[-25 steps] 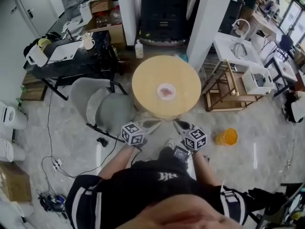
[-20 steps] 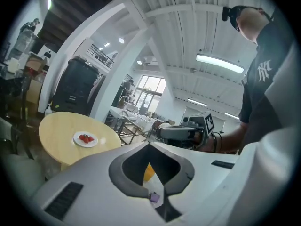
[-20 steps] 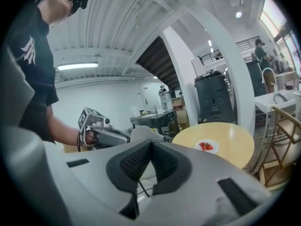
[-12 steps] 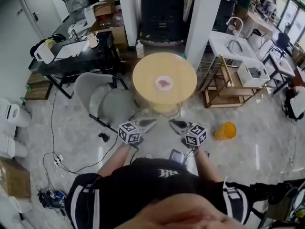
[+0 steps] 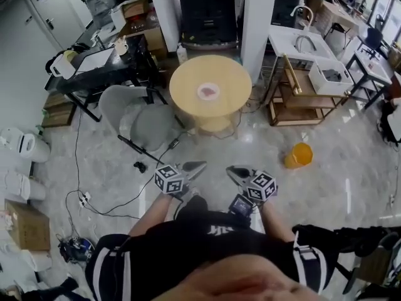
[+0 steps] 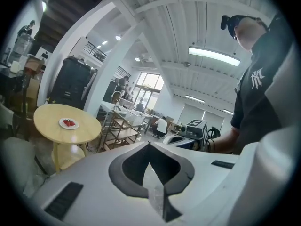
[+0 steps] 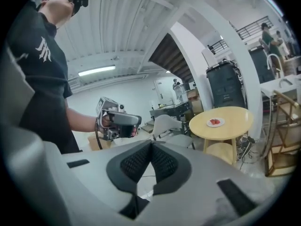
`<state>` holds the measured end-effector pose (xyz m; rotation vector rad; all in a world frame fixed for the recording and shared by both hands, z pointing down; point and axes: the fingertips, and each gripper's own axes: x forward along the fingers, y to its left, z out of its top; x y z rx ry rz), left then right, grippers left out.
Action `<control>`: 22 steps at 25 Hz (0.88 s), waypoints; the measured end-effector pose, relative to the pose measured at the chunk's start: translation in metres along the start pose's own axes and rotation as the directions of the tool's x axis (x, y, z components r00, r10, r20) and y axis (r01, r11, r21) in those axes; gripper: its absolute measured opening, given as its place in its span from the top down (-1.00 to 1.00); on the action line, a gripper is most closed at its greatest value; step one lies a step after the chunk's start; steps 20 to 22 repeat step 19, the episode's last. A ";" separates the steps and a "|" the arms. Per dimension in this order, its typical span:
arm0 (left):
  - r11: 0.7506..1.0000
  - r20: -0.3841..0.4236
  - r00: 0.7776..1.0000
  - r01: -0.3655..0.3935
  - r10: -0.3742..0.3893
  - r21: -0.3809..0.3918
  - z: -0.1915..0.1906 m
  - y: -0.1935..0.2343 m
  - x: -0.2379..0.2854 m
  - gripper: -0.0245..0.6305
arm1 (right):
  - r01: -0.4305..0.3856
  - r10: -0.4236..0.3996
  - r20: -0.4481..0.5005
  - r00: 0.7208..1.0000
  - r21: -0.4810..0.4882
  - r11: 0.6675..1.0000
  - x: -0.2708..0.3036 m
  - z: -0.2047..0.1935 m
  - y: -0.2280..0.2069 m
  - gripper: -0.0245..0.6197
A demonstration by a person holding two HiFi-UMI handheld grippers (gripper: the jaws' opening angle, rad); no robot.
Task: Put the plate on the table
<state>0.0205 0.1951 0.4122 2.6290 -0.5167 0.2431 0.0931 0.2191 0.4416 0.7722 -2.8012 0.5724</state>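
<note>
A small white plate (image 5: pixel 207 92) with red food rests on the round wooden table (image 5: pixel 233 80), well ahead of me. Both grippers are held low and close to my body, far short of the table. My left gripper (image 5: pixel 199 166) is shut, jaws meeting at the tips with nothing between them. My right gripper (image 5: pixel 230 170) is also shut and empty. The left gripper view shows the plate (image 6: pixel 68 123) on the table (image 6: pixel 49 113) at far left. In the right gripper view the plate (image 7: pixel 215 122) lies on the table (image 7: pixel 235 117) at right.
A grey chair (image 5: pixel 135 127) stands left of the table. An orange bucket (image 5: pixel 299 155) sits on the floor at right, with a wooden rack (image 5: pixel 301 99) behind it. A white pillar (image 5: pixel 257 17) rises behind the table. Cables trail across the floor at left.
The view has backed away from the table, which now lies farther off and higher in the head view. Both grippers stay shut and empty, close to my body.
</note>
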 end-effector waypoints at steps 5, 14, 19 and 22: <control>0.999 0.022 0.999 -0.043 0.044 -0.021 -0.015 -0.012 -0.008 0.92 | 0.010 -0.005 0.067 0.998 -0.076 0.997 -0.013 0.022 0.010 0.92; 0.999 0.067 0.998 -0.021 0.018 0.039 0.010 -0.029 0.007 0.92 | 0.071 -0.062 0.122 0.991 -0.076 0.995 -0.053 0.033 0.011 0.92; 0.997 0.108 0.994 -0.006 -0.002 0.071 0.030 -0.025 0.013 0.92 | 0.097 -0.087 0.130 0.988 -0.070 0.993 -0.063 0.035 -0.002 0.92; 0.997 0.108 0.994 -0.006 -0.002 0.071 0.030 -0.025 0.013 0.92 | 0.097 -0.087 0.130 0.988 -0.070 0.993 -0.063 0.035 -0.002 0.92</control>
